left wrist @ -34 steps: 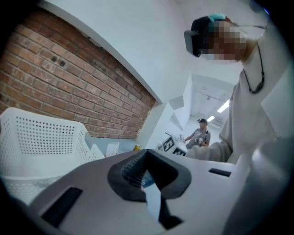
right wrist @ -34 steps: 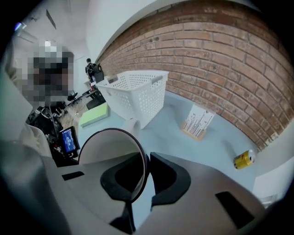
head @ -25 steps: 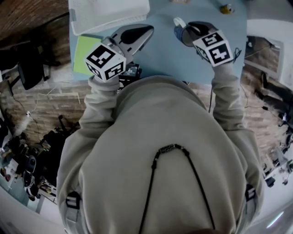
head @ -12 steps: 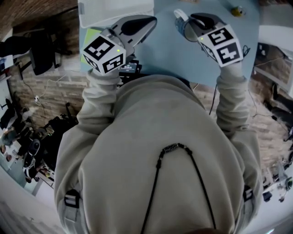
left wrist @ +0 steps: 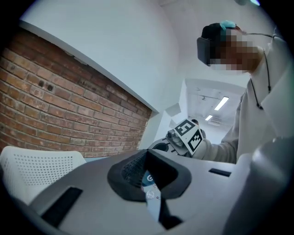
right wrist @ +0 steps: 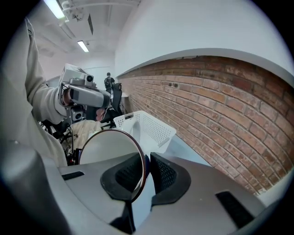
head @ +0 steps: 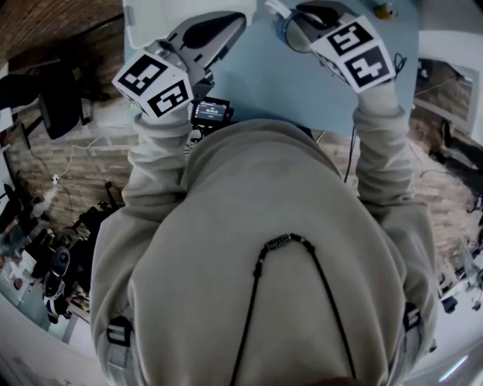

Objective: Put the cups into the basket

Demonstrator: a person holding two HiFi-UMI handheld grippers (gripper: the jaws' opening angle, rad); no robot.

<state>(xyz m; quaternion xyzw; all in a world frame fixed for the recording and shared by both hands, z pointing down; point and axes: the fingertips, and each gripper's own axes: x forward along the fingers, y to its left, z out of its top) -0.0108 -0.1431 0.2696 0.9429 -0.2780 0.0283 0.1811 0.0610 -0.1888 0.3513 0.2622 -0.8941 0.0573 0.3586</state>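
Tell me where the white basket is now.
Head view: the white basket sits top left, at the far edge of the blue table; the right gripper view shows it near the brick wall.

A red brick wall (right wrist: 220, 101) runs along the right of the right claw (right wrist: 146, 170), with plain white wall (right wrist: 193, 27) above it. 2 long ceiling strip lights (right wrist: 83, 46) glow high to its left. A pale blue tabletop (head: 264, 83) lies beneath it, over brick-patterned flooring (head: 68, 162).
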